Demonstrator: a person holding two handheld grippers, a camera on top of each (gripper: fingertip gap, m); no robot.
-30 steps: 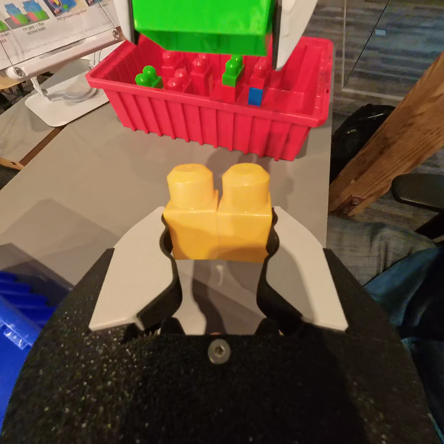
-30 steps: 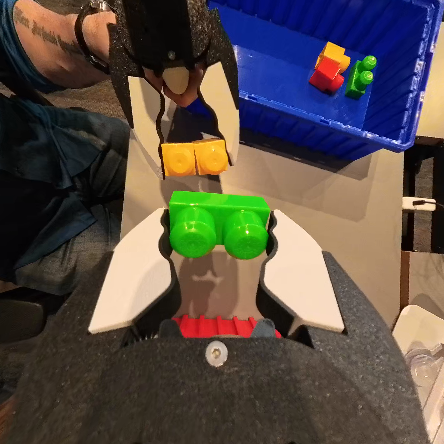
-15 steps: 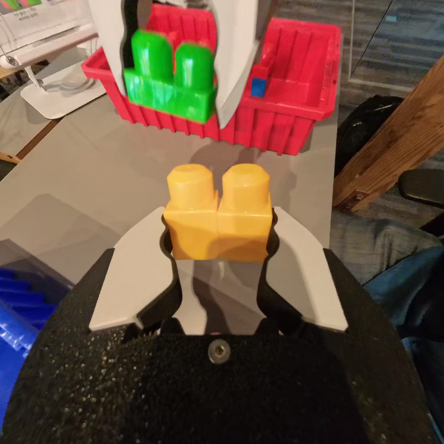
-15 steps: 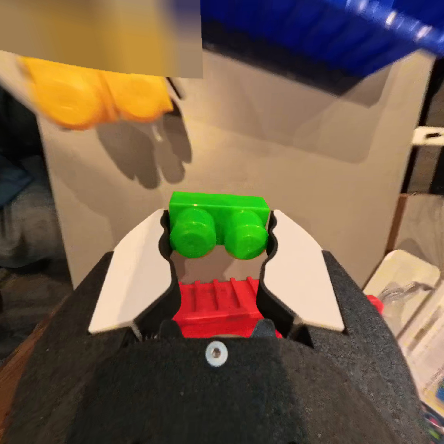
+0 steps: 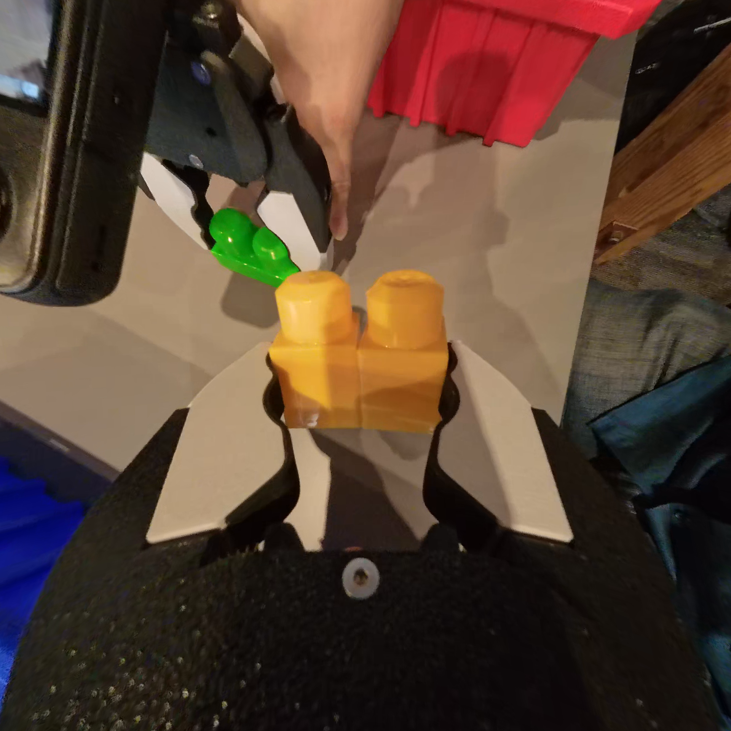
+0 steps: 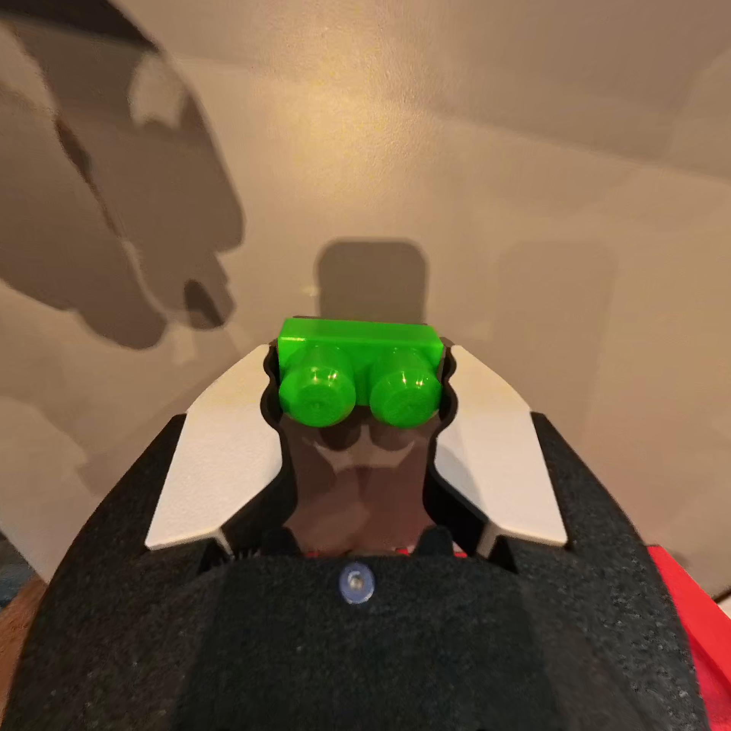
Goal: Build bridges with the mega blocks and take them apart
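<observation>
2 grippers over open table [image 6: 395, 138], left fingers [image 5: 221, 427] pinching yellow block [image 5: 358, 379], right fingers [image 6: 221, 427] pinching green block [image 6: 358, 372].

- yellow block [image 5: 360, 379]: smooth plastic, satin sheen, soft highlights
- green block [image 6: 358, 368]: glossy plastic, sharp glints on the studs
- left tool [image 5: 359, 389] body: black, rough speckled finish (looks grainy); fingers [image 5: 221, 439] matt pale plastic with black inner pads
- right tool [image 6: 358, 379]: same grainy black shell, matt white fingers
- counter [image 5: 474, 253]: smooth matt grey-beige
- red bin [image 5: 486, 71]: ribbed plastic, low gloss
- beam [image 5: 672, 166]: bare grained wood
</observation>
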